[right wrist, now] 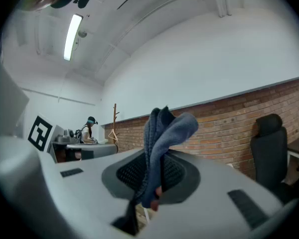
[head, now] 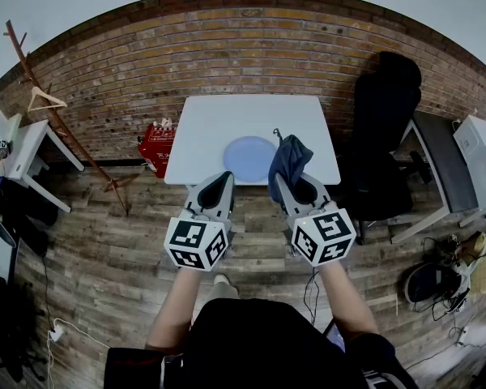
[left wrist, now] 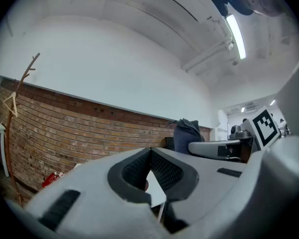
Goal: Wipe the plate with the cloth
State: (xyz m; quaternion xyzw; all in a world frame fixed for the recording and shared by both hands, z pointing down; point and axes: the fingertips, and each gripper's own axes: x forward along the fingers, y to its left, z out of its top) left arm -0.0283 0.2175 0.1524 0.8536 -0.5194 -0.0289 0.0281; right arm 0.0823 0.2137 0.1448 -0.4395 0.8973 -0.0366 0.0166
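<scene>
A round pale blue plate (head: 249,158) lies on the white table (head: 219,120), near its front edge. A dark blue cloth (head: 289,159) hangs bunched from my right gripper (head: 283,177), whose jaws are shut on it just right of the plate, over the table's front edge. In the right gripper view the cloth (right wrist: 164,128) stands up between the pads (right wrist: 177,176). My left gripper (head: 225,177) is shut with nothing in it, just before the table edge, left of the plate. The left gripper view looks along its own jaws (left wrist: 150,156) and shows the cloth (left wrist: 187,132) to the right.
A red box (head: 155,146) sits on the wood floor against the brick wall, left of the table. A black office chair (head: 385,124) stands to the table's right. A wooden coat rack (head: 44,96) and white tables (head: 24,148) stand at the left; cables (head: 449,286) lie at the right.
</scene>
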